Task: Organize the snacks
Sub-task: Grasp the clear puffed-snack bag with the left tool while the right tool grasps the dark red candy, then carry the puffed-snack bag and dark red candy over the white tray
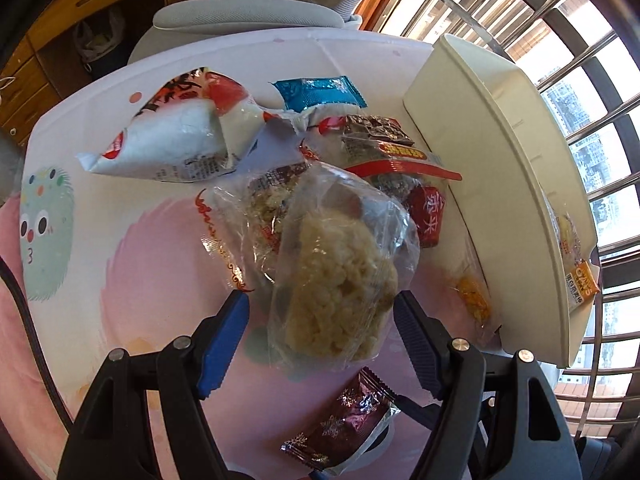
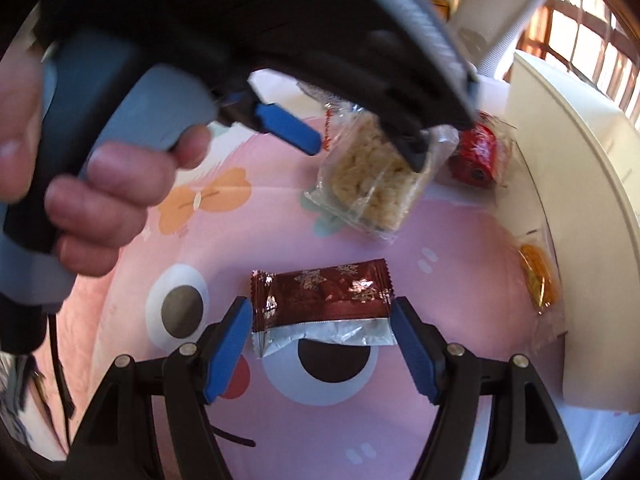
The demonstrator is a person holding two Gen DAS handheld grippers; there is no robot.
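My left gripper (image 1: 320, 304) is open around a clear-wrapped puffed rice cake (image 1: 340, 292) on the pink tablecloth; it also shows in the right wrist view (image 2: 370, 178), with the left gripper (image 2: 360, 148) over it. My right gripper (image 2: 322, 312) is open, its fingers either side of a dark red snowflake-print snack packet (image 2: 324, 296) lying flat; this packet also shows in the left wrist view (image 1: 340, 416). A white bin (image 1: 492, 152) stands at the right and holds an orange-labelled packet (image 1: 580, 284).
A pile of snacks lies behind the rice cake: a white and red bag (image 1: 180, 132), a blue packet (image 1: 320, 92), a red-banded packet (image 1: 392, 148) and a small red candy (image 1: 430, 216). An orange wrapped sweet (image 2: 538, 276) lies by the bin wall (image 2: 568, 184). A grey chair (image 1: 248, 12) stands beyond the table.
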